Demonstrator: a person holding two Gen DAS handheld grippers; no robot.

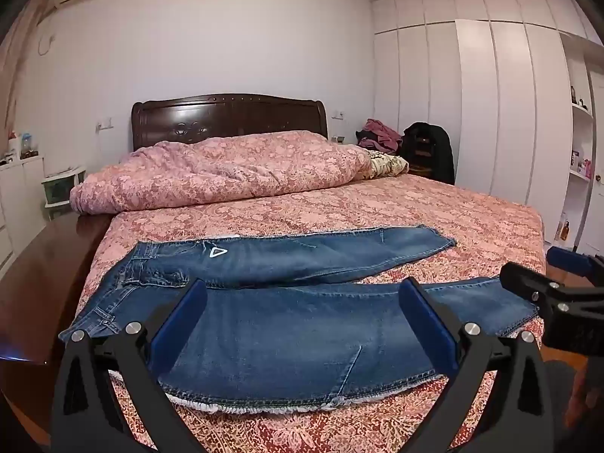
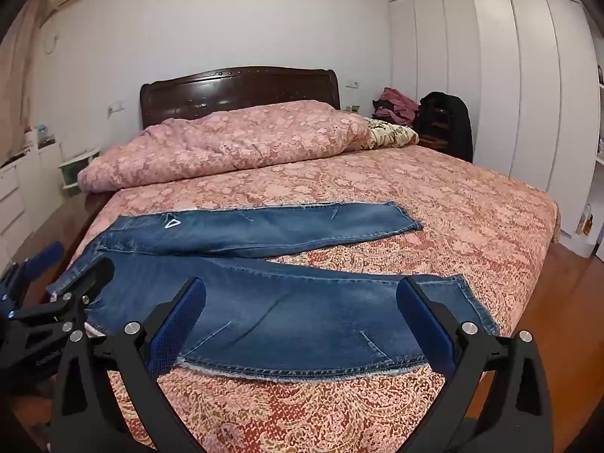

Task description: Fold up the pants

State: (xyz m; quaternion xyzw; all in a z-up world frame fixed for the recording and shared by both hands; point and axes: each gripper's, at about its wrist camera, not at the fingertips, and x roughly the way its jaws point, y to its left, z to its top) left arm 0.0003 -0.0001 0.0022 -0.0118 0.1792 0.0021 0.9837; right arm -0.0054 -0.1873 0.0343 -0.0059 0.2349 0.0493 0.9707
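Blue jeans (image 1: 287,260) lie flat across the foot of the bed (image 1: 434,207), waistband at the left and both legs running right, slightly apart. The near leg (image 1: 302,332) has a frayed lower edge. My left gripper (image 1: 302,290) hovers open over that leg's thigh part, nothing between its blue pads (image 1: 177,328). In the right wrist view my right gripper (image 2: 302,287) hangs open over the same leg (image 2: 302,321) toward its hem (image 2: 475,305). Each gripper shows at the edge of the other's view: the right gripper (image 1: 536,268) and the left gripper (image 2: 71,260).
A bunched pink duvet (image 1: 226,166) lies across the head of the bed below the dark headboard (image 1: 226,117). White wardrobes (image 1: 490,113) stand to the right. A chair with dark clothes (image 1: 430,151) is beside the bed. The wooden bed frame (image 1: 45,283) runs along the left.
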